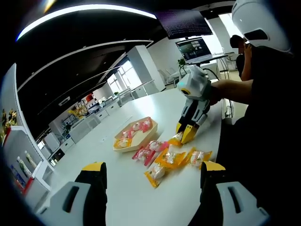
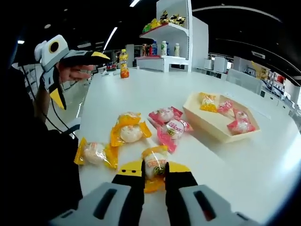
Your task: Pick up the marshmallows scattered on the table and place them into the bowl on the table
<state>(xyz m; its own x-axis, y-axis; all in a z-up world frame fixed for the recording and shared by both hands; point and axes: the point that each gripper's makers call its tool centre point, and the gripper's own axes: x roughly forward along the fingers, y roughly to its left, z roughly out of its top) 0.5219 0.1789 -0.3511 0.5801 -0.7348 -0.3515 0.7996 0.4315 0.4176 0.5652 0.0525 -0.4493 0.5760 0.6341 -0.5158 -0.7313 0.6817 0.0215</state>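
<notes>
Two grippers working over the white table [image 2: 263, 165], right gripper [image 2: 154, 175] pinching an orange marshmallow pack [image 2: 154, 165], left gripper [image 1: 148, 172] hanging wide apart, bowl [image 2: 211, 123] holding four packs.

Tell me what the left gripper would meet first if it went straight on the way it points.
Probably the orange-wrapped marshmallow nearest its open jaws, lying on the white table; the left gripper points over the loose packets toward the bowl. Depth is unclear, so it might pass above them.
</notes>
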